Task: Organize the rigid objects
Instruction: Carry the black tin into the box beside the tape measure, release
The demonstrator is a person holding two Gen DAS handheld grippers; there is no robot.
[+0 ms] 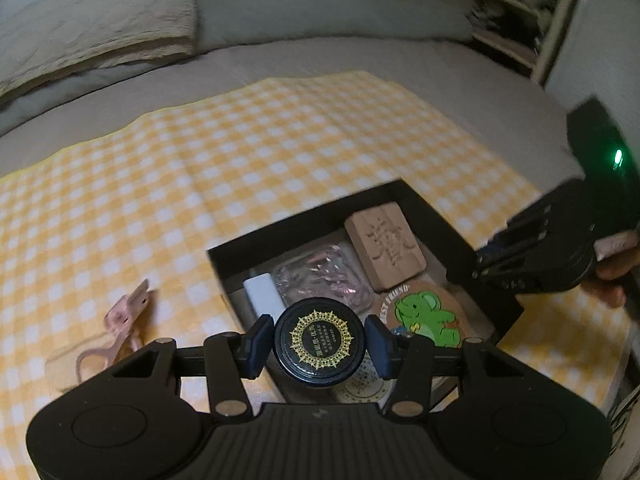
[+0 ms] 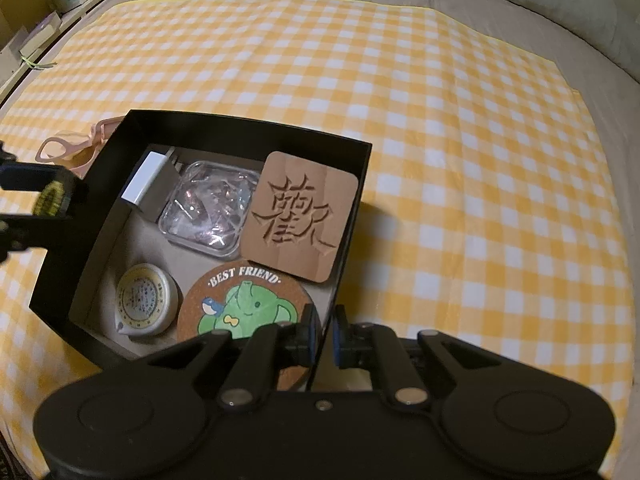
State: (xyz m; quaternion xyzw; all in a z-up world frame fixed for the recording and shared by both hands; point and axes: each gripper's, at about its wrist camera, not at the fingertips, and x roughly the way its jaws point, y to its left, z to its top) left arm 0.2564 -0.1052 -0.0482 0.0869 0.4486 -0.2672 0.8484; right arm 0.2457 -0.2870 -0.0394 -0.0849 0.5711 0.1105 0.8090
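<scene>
Yellow-and-white checked cloth (image 2: pixel 440 120) covers a grey bed, with a pale pillow (image 1: pixel 92 28) at its far end. On the cloth sits a black box (image 2: pixel 100 184), its top open. The left gripper (image 1: pixel 319 343) clamps a round black tin (image 1: pixel 319 343) with a gold emblem on its lid, holding it above the near edge of the box. The right gripper (image 2: pixel 325 338) is pinched shut on the box's near wall, one finger inside and one outside.

Inside the box, a carved wooden block (image 2: pixel 300 216) leans in the far corner on the right gripper's side. Beside it lies a clear plastic case (image 2: pixel 208 208) of shiny items, and past that a white charger (image 2: pixel 146 182). A round cork coaster (image 2: pixel 240 304) printed "BEST FRIEND" with a green elephant lies at the near side, touching the wooden block's lower edge. Next to the coaster rests a small cream-coloured round tin (image 2: pixel 146 306).

Pink scissors (image 1: pixel 120 320) lie on the cloth outside the box, just beside its wall on the left gripper's side.
</scene>
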